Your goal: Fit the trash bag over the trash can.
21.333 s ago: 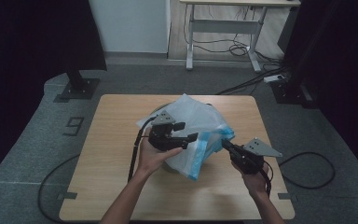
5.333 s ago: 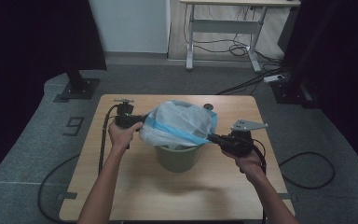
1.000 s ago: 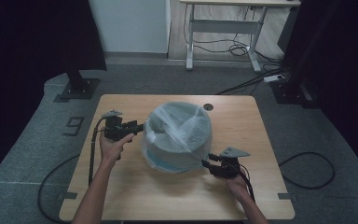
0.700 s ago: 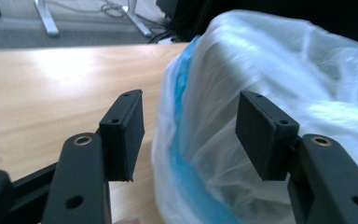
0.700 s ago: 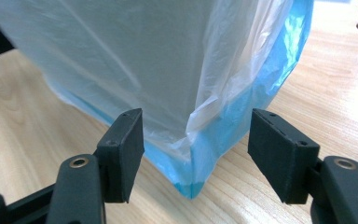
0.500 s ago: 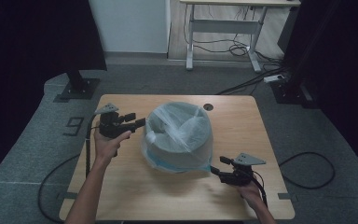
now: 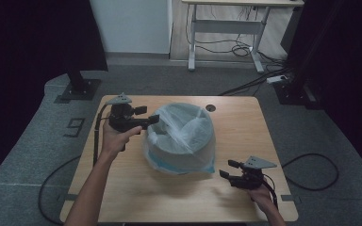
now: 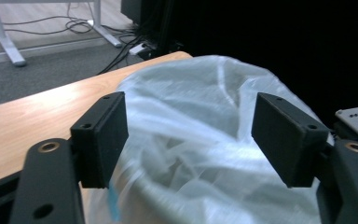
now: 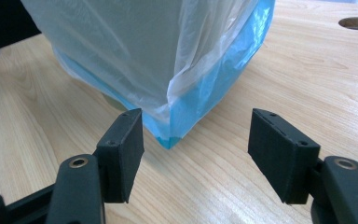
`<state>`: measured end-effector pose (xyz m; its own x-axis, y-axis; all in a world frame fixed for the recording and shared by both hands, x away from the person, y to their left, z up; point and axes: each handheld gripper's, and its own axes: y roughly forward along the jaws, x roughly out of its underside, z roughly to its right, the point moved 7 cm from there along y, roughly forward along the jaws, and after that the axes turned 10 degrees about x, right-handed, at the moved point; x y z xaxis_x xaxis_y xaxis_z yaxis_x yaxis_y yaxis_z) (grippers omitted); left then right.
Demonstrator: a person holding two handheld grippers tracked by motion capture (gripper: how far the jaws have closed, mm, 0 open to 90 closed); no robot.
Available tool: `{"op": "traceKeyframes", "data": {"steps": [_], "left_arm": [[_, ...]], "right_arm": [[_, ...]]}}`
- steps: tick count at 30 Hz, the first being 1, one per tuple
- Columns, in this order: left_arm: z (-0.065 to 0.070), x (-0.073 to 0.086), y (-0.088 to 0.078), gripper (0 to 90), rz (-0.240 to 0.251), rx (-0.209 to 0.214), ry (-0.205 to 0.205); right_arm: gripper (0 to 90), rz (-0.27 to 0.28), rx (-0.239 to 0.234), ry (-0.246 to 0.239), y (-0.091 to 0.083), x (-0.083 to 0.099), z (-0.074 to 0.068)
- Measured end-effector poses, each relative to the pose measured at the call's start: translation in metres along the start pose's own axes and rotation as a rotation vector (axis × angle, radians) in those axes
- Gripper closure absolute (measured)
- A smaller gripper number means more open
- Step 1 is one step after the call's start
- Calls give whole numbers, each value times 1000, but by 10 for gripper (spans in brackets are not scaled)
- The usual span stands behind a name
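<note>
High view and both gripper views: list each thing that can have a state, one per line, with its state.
Plastic bag: pulled down over the bin, blue hem at the table, held by neither gripper.
Bin: upright on the table, almost wholly covered by the bag.
Left gripper: open, jaws just widened, at the bag's top edge.
Right gripper: open, low beside the bag's blue corner.
Table: bears the bin.

Your translucent white plastic bag ends in a bright blue hem; beneath it sits what may be a dark green bin. The light woodgrain table contrasts with your black grippers.
</note>
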<state>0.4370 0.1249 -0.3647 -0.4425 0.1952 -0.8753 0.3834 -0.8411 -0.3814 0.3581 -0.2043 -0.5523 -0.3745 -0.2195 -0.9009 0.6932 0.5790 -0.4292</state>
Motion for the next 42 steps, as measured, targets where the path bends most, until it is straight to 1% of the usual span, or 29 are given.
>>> {"op": "traceKeyframes", "data": {"steps": [4, 9, 13, 17, 20, 23, 27, 29, 31, 33, 35, 37, 42], "left_arm": [[8, -13, 13, 231, -20, 20, 14], [12, -23, 27, 219, -27, 50, 9], [13, -26, 39, 221, -47, 70, 5], [12, -26, 58, 221, -104, 68, -8], [12, -26, 72, 222, -126, 87, -23], [12, -26, 81, 224, -150, 91, -27], [11, -27, 94, 231, -188, 82, -25], [8, -27, 101, 234, -219, 66, -27], [7, -27, 107, 238, -237, 61, -34], [5, -24, 114, 245, -268, 49, -44], [5, -19, 123, 245, -316, 44, -42], [4, -16, 129, 245, -340, 32, -41], [0, -11, 140, 255, -371, 28, -57]], "right_arm": [[348, -9, 0, -6, 1, 1, 0], [348, -20, 8, -6, 2, 3, 1], [352, -9, 13, -12, 0, 2, 1], [352, -6, 19, -2, -1, 1, 4], [352, -6, 24, 2, -2, 2, 5], [353, -7, 26, 1, -3, 2, 6], [353, -1, 29, 4, -5, 1, 8], [353, 1, 29, 6, -6, 1, 8], [354, -1, 31, 6, -6, 2, 10], [354, -4, 34, 7, -6, 3, 11], [354, -8, 36, 8, -6, 4, 11], [355, -10, 36, 9, -6, 4, 11], [354, -12, 45, -2, -7, 4, 11]]}}
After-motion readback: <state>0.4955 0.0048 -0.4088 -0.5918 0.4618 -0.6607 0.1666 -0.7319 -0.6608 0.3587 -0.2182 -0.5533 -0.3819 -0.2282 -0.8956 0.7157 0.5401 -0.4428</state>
